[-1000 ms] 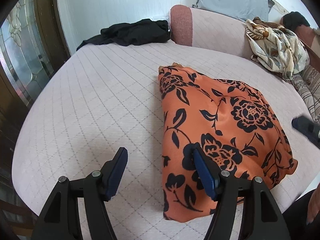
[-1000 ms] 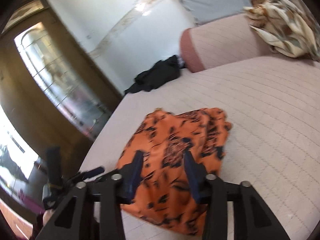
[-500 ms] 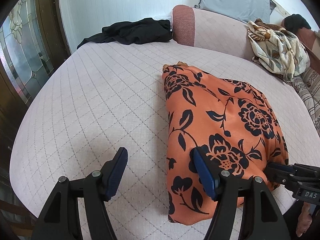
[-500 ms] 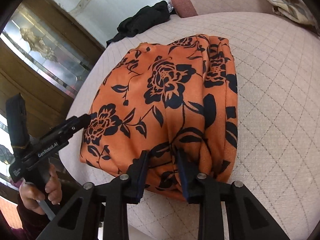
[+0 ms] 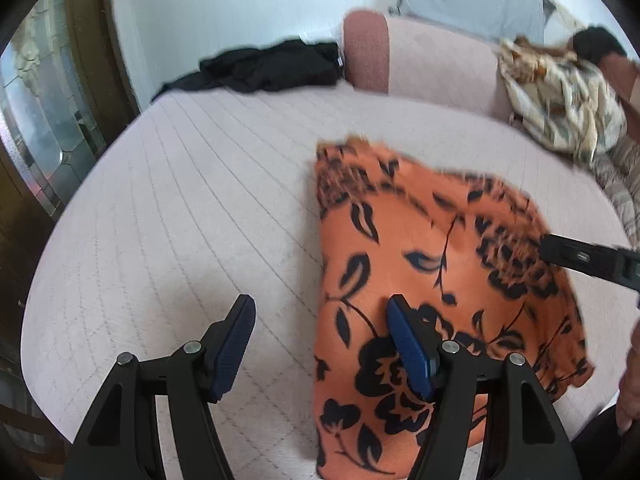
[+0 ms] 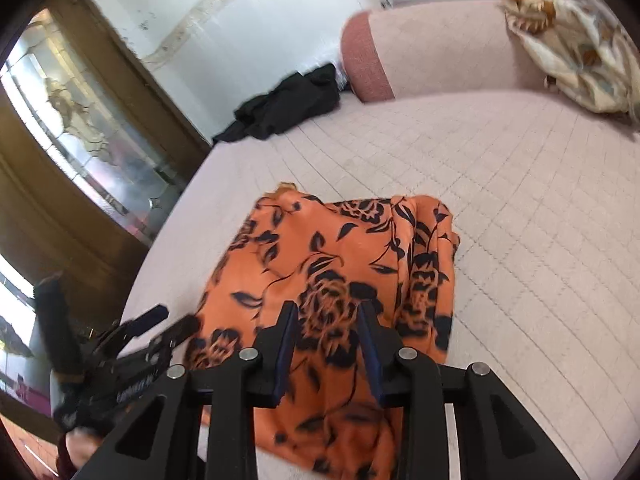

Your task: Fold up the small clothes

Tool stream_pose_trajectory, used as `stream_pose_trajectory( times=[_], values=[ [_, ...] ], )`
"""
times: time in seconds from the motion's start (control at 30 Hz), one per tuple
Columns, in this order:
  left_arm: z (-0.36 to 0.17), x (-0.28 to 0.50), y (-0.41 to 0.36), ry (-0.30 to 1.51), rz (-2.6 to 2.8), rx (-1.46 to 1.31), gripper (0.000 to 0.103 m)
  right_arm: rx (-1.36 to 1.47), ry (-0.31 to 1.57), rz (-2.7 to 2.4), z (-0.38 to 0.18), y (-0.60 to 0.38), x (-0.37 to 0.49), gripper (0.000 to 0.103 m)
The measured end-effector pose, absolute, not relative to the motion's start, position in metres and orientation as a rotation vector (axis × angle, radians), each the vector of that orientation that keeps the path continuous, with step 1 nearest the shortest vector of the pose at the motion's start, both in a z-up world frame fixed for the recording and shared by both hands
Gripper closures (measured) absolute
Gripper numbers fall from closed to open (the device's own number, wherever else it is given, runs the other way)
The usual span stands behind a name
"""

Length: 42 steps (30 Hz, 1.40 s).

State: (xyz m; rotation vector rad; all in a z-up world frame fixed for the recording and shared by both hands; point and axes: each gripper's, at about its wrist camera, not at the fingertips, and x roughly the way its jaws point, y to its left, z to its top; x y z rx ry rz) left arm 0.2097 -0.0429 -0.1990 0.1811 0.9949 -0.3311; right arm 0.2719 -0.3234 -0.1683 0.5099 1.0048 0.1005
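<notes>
Though motion-blurred, orange garment (image 5: pixel 432 264) near edge hidden behind right gripper (image 6: pixel 328 344)

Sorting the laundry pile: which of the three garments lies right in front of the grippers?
The orange floral garment; the black garment lies far back by the wall, and the beige patterned one is heaped against the backrest.

Motion blur smears the orange floral garment (image 5: pixel 432 264) along its far edge in the left wrist view, pattern unreadable there. Its near hem runs under the right gripper (image 6: pixel 328 344) and off the bottom edge. Beside the garment, the left gripper (image 6: pixel 132 344) is blurred, lettering illegible.
</notes>
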Motion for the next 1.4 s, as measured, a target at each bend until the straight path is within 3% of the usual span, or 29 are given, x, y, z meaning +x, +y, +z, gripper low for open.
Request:
stream_pose_trajectory(
  times=[0.17, 0.57, 0.63, 0.7, 0.9, 0.97, 1.4],
  values=[
    [-0.207, 0.215, -0.036, 1.031, -0.343, 0.137, 0.026, 0.604, 1.122, 0.087, -0.221, -0.335, 0.289, 0.069],
    [-0.164, 0.168, -0.016, 0.904, -0.28, 0.154, 0.025, 0.395, 0.925, 0.065, -0.143, -0.301, 0.217, 0.068],
    [-0.15, 0.155, -0.012, 0.873, -0.254, 0.168, 0.023, 0.358, 0.89, 0.062, -0.128, -0.291, 0.198, 0.06],
    [-0.131, 0.139, -0.009, 0.824, -0.228, 0.177, 0.022, 0.332, 0.859, 0.045, -0.115, -0.285, 0.182, 0.039],
    [-0.081, 0.106, 0.0, 0.691, -0.176, 0.172, 0.014, 0.293, 0.789, 0.015, -0.077, -0.273, 0.143, 0.038],
    [-0.066, 0.094, 0.003, 0.659, -0.159, 0.172, 0.007, 0.276, 0.77, 0.01, -0.063, -0.267, 0.131, 0.038],
    [0.001, 0.03, 0.018, 0.506, -0.095, 0.154, 0.004, 0.233, 0.648, -0.015, 0.003, -0.242, 0.07, 0.038]
  ],
)
